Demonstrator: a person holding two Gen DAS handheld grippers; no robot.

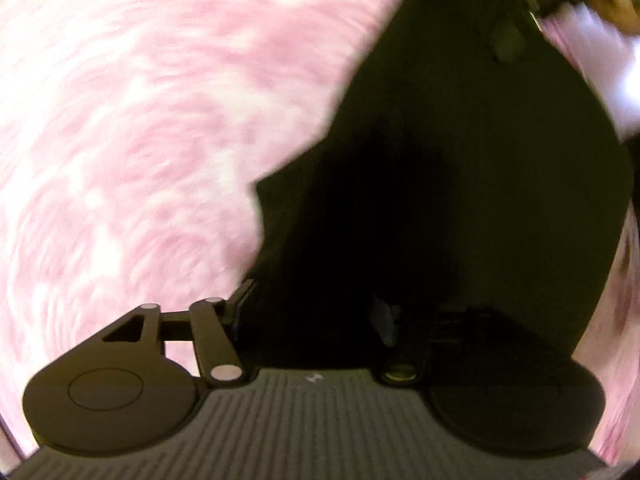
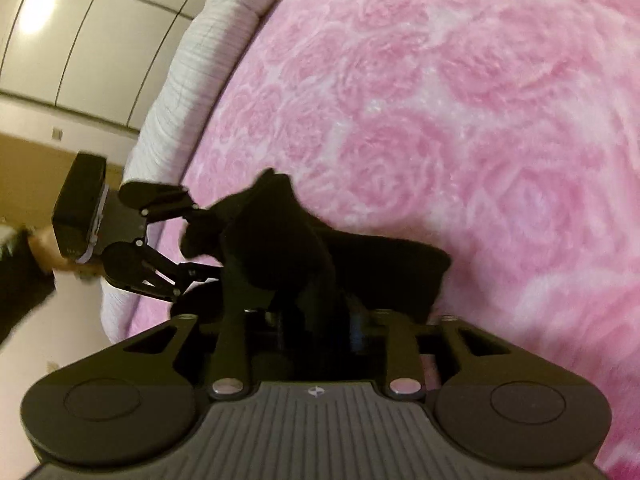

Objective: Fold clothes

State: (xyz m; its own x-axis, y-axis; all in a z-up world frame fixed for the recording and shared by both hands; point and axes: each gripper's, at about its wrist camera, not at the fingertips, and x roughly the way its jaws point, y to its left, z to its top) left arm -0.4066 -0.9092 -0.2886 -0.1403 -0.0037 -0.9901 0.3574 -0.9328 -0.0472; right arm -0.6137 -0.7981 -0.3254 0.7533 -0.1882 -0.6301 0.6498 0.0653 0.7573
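Note:
A black garment lies partly on the pink rose-patterned blanket, and one end is bunched up off it. My right gripper is shut on that raised bunch, which hides its fingertips. My left gripper reaches in from the left, its fingers apart around a lobe of the same cloth. In the left wrist view the black garment hangs close over the left gripper. It covers the right finger, and only the left finger shows.
The blanket covers a bed with a white quilted edge at the left. Beyond it are a pale wall and floor. A person's hand holds the left gripper off the bed's side.

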